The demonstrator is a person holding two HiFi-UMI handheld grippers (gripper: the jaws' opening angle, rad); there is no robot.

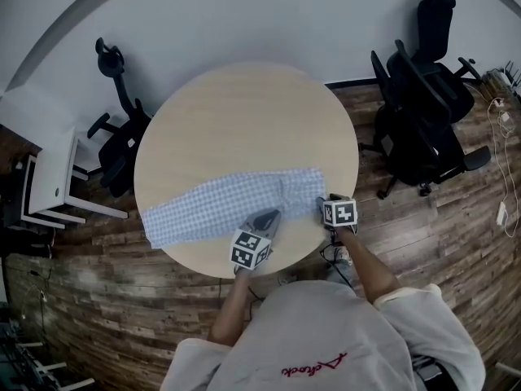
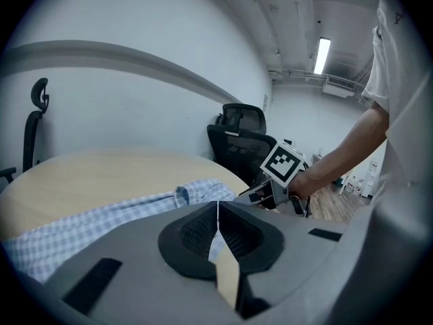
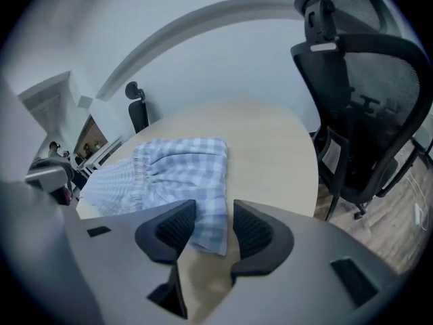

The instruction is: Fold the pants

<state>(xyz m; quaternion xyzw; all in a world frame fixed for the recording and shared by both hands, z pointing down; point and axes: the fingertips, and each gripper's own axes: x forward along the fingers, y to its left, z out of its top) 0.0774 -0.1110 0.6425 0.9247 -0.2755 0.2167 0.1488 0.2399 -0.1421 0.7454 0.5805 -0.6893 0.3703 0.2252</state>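
Your pants (image 1: 220, 202), pale blue-and-white check, lie stretched flat across the near half of the round, light-wood tabletop (image 1: 244, 112). They run from its left edge to a squared-off end on the right. In the right gripper view a gathered band crosses the cloth a little way in from that right end.

Your left claw (image 2: 218, 205) has its jaws pressed together, tip against tip. Checked cloth shows in the narrow slit behind the tips, but you cannot tell from here whether any fold is pinched. In the head view this claw sits over the near edge of the pants, around the middle of their length, pointing in over the tabletop.

Your right claw (image 3: 214, 222) stands with its jaws apart at the right end of the pants. The near corner of the cloth lies in the gap between the two black ribbed pads (image 3: 169, 227), and neither pad presses on it. Bare tabletop shows just beside that corner.

Both claws are close together at the near rim, the right one just beside the end of the pants.

Off the tabletop, black office chairs (image 1: 423, 112) stand to the right on the plank floor (image 1: 98, 300). Another black chair (image 1: 118, 137) and a white desk (image 1: 57, 177) are on the left.
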